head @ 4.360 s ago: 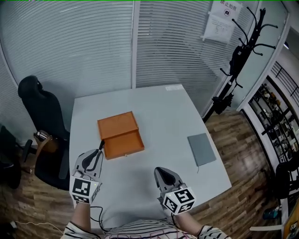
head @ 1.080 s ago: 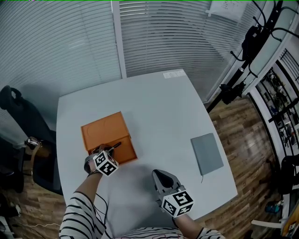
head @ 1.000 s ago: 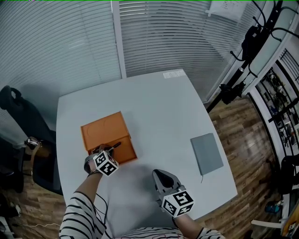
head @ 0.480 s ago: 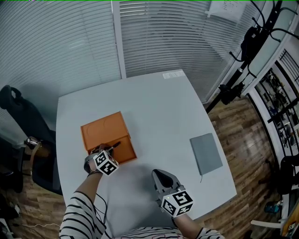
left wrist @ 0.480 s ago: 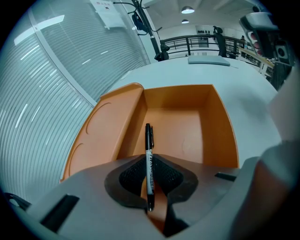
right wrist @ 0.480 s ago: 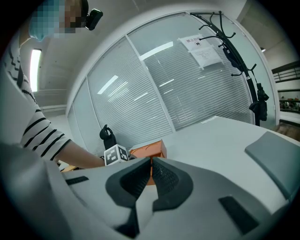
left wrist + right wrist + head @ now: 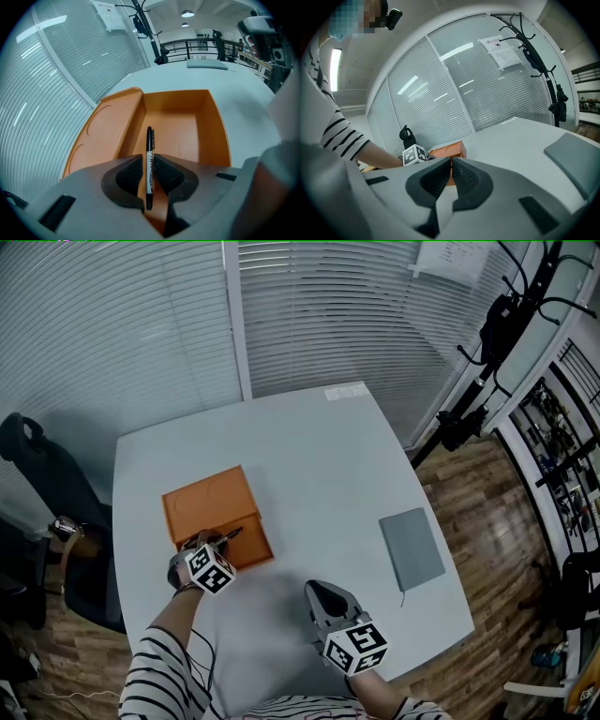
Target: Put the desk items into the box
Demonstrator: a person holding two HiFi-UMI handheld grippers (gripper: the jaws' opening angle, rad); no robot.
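Over the near end of the orange open box [image 7: 251,547] [image 7: 216,123], the black-and-white marker pen [image 7: 149,140] [image 7: 232,533] is clamped crosswise between the dark ribbed pads of the left gripper [image 7: 220,538] [image 7: 149,162]. Its capped end points forward across the tray. We cannot tell whether the pen touches the tray floor. The box's orange lid [image 7: 204,502] [image 7: 101,136] lies flat beside the tray, on the side toward the blinds.

The box sits near the left edge of the white table [image 7: 309,451], and a broad stretch of tabletop separates it from the flat grey notebook [image 7: 412,548] [image 7: 206,64] [image 7: 574,157] by the right edge. The right gripper [image 7: 322,590] [image 7: 451,165] hovers above the near part of the table, its jaws together with nothing between them.

In the head view, the left gripper's marker cube covers the tray's near left corner. Print runs along the pen's barrel, but we cannot read it with confidence. A paper notice [image 7: 448,253] [image 7: 502,50] on the blinds and a small label [image 7: 345,392] at the table's far edge are too small to read. A black office chair [image 7: 36,470] stands off the table's left side.
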